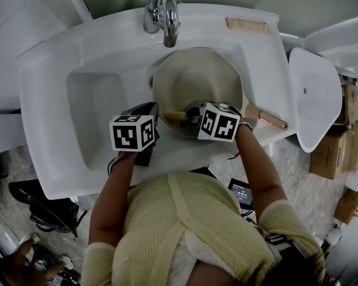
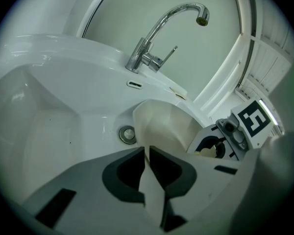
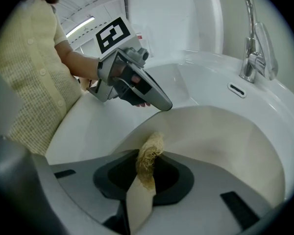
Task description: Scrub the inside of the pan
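A cream pan sits tilted in the white sink, its handle pointing right. My left gripper is shut on the pan's near-left rim; in the left gripper view the cream rim runs between the closed jaws of that gripper. My right gripper reaches in from the right, shut on a yellowish fibrous scrubber. In the right gripper view the scrubber sticks out of the gripper and meets the pan's inner wall.
A chrome faucet arches over the pan's far side. The drain lies left of the pan. A white lid-like piece rests at the sink's right edge. Cardboard boxes stand on the floor at right.
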Demonstrator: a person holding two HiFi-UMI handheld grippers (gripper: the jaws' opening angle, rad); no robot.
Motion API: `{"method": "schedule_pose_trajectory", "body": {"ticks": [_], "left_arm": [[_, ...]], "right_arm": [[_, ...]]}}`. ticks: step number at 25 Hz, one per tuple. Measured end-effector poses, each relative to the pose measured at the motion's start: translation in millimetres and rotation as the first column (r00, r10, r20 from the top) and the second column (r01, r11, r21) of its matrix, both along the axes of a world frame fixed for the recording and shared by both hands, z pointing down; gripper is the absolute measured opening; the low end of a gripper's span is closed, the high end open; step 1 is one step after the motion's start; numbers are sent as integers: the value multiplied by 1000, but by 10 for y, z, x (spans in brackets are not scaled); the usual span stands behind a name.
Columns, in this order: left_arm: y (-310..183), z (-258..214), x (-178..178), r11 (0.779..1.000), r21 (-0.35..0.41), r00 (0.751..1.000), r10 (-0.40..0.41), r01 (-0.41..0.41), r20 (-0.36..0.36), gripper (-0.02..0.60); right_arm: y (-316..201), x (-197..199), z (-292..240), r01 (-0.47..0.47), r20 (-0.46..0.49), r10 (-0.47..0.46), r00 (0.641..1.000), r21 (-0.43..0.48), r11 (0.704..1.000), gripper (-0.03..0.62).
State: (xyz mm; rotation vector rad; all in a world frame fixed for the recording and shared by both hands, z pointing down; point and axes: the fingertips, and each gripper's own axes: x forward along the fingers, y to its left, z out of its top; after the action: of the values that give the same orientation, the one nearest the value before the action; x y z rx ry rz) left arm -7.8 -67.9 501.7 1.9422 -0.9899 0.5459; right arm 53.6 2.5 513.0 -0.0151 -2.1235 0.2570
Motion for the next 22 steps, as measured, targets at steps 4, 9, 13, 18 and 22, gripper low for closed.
{"method": "schedule_pose_trajectory", "body": {"ticks": [4,9,13,18,22], "left_arm": [[18,5,1,1000,0,1000,7,-7,-4,81],[35,0,7,1000,0,1000,10,-10,-6,81],[45,0,5,1000,1,1000,13,-13,-8,81],[64,-2,3,1000,2,1000,16,-16,-9,81],[78,-4,1,1000,-1,1000,18,-18,-13,81]], "right_arm": [[68,65,-11,35,-21,-36,999,-38,999,83],[137,145,-37,70,-49,-74,996,-77,995,83],[189,191,-45,91,-72,-99,992,-107,990,83],[232,238,-52,100,-86,-112,990,-131,986,83],[269,287,-83,125,-106,-142,984,-160,979,83]]}}
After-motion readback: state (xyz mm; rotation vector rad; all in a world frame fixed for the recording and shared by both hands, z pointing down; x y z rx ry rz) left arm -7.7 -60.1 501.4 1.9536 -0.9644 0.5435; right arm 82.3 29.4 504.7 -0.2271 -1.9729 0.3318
